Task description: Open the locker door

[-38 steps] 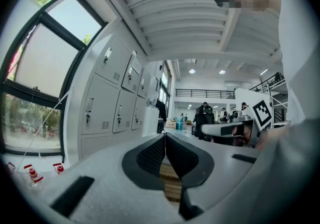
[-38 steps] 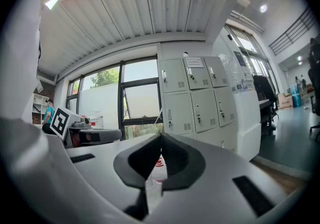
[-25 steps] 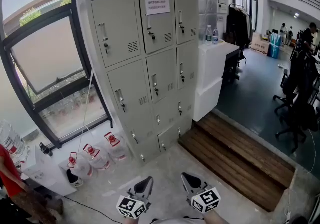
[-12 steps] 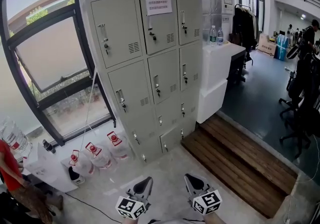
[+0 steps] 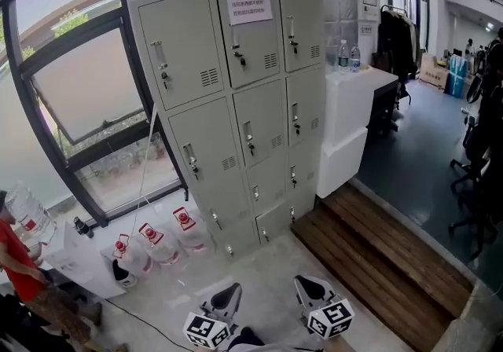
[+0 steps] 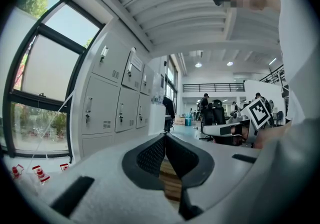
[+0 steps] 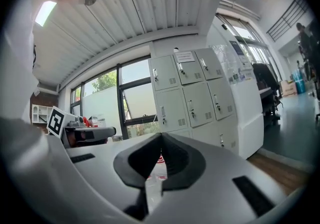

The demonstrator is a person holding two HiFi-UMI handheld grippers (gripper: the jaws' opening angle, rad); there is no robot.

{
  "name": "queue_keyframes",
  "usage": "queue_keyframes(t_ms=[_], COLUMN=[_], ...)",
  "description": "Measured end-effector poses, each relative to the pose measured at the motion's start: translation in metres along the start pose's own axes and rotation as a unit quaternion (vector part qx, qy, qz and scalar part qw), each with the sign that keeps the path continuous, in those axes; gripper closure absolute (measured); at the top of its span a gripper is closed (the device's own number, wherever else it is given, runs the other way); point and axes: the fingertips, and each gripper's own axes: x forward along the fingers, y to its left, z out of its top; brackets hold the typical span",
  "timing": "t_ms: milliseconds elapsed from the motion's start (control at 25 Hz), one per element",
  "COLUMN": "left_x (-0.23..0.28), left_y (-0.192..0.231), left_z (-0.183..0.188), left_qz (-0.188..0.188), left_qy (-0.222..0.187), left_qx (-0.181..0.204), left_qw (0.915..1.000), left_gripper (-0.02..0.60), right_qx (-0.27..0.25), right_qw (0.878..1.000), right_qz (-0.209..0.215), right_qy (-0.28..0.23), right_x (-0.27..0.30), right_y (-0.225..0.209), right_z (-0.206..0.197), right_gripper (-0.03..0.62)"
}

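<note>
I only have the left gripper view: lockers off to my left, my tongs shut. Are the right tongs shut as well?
Observer: Yes. The right gripper view shows the right tongs shut, with nothing between them.
Operator: Is any door ajar?
Observer: No. The head view shows every door of the locker closed.
Operator: Is anyone near us?
Observer: A person in red is on the left, past the water jugs on the floor.
</note>
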Motion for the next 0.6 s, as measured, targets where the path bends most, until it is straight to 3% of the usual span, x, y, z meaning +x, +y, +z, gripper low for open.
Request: queue_keyframes(t_ms=[320,600], left_x=[0.058,0.147], left_y=[0.05,0.159], left_z=[0.0,0.009], left_qz=[-0.007,-0.029], left_qy=[-0.009,-0.012], left_qx=[-0.005,-0.006], left_qw=[0.9999,0.9995], left_gripper=[0.572,0.572], right_qx=[0.011,0.012], right_qw=[1.0,0.999], right_qz=[-0.021,-0.04], right_qy=[0.002,-0.007], right_x=[0.051,0.164], right_y=[-0.042,-0.084], right_z=[0.007,0.029], right_gripper=[0.582,0.582])
